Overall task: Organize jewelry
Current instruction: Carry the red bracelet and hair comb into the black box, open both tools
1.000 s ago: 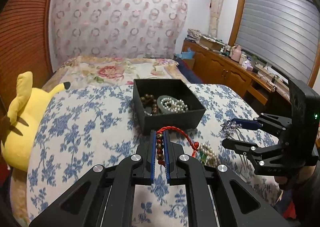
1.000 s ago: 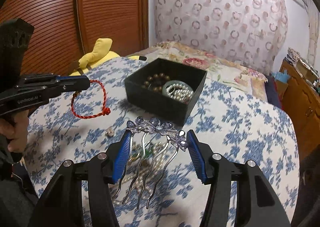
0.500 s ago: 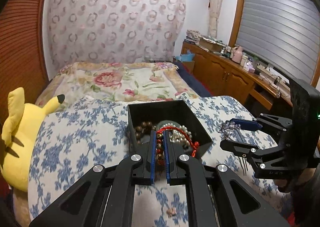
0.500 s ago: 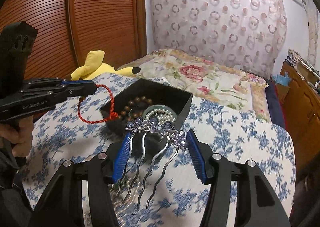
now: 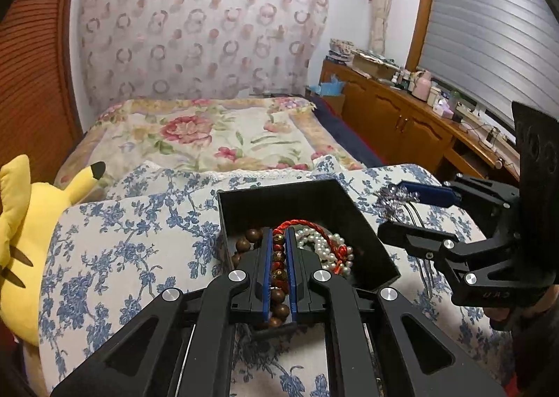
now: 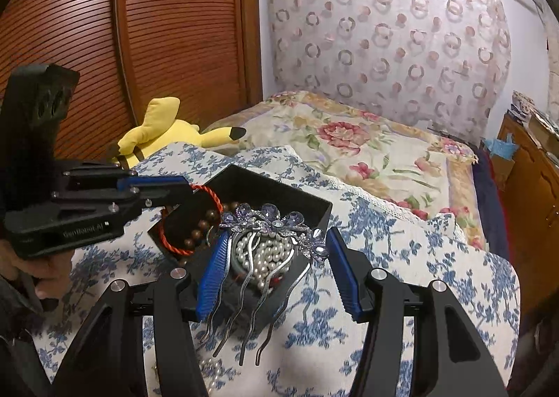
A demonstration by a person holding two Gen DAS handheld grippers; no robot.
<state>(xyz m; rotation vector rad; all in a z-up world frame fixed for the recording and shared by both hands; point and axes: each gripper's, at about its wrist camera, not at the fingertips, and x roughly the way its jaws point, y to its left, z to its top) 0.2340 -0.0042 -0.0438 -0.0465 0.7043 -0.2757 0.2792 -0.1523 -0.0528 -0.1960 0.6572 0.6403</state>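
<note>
My left tongs [image 5: 279, 239] are clamped tight on a beaded bracelet [image 5: 278, 259] with a red cord [image 5: 307, 224]; the brown and red beads run down the slot between the blue pads, and the cord loops out past the tips. From the right wrist view I see the cord hanging as a loop [image 6: 174, 246] just beside the near corner of the black box [image 6: 314, 203].

My right tongs [image 6: 276, 250] grip a silver hair comb [image 6: 270, 222] topped with lilac crystal flowers. The pads press on its two ends, so they stand fairly wide, and the wavy prongs hang down toward me over the box's near wall.

The black box sits on a blue-flowered cloth [image 5: 139, 243] spread over the bed. Inside it I make out white pearl strands [image 5: 323, 243] and a dark wooden bead bracelet [image 5: 248, 239]. Both tongs hold their pieces over the box. A few more pearls [image 6: 213, 369] lie on the cloth near my right tongs, outside the box.

On the side of the left tool's body I can read pale lettering, roughly "GenRobot.AI" [image 6: 85, 230], though it is blurred. The right tool shows small raised letters [image 5: 494, 295] that I cannot make out.

A yellow plush toy [image 6: 164, 131] lies at the bed's edge by the wooden slatted door [image 6: 174, 30].
</note>
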